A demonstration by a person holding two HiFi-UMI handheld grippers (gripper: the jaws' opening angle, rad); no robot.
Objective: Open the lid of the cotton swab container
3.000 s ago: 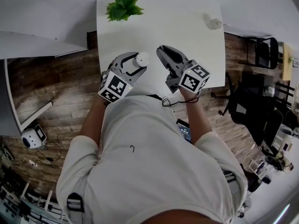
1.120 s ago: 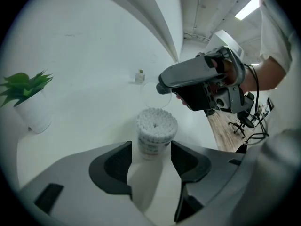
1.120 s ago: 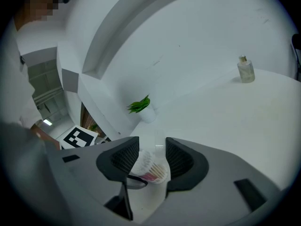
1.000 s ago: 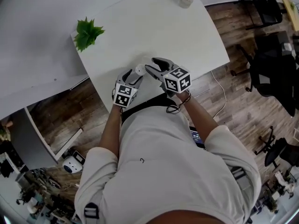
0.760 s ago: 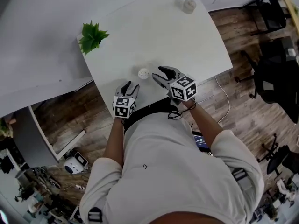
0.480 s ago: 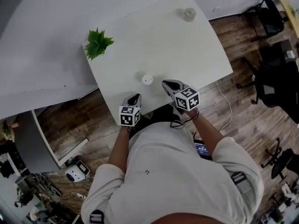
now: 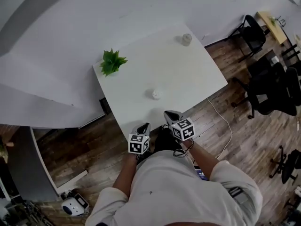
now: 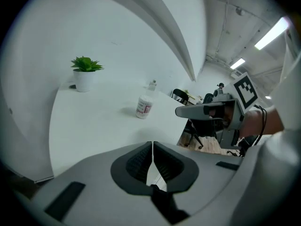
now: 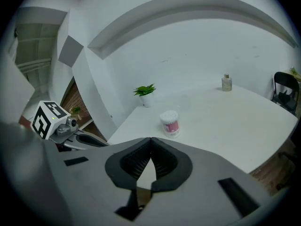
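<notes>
Both closed: left hand-held gripper (image 7: 146, 125), right hand-held gripper (image 7: 168, 113), cotton swab container (image 7: 156, 94) beyond.

One bench (image 7: 188, 74) carries three things: one cotton swab container (image 7: 156, 94), one potted plant (image 7: 113, 62) and one small bottle (image 7: 186, 39). Hand-held grippers number two: the left hand-held gripper (image 7: 146, 125) and the right hand-held gripper (image 7: 168, 113).

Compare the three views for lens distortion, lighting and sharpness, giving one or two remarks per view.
Head view: wide lens bends the floor and walls round the white table; soft, even light, the cotton swab container throws only a faint shadow. Left gripper view: circular fisheye frame with black corners, ceiling strip lights blown out. Right gripper view: same dark rim, wall edges bowed, container sharp.
</notes>
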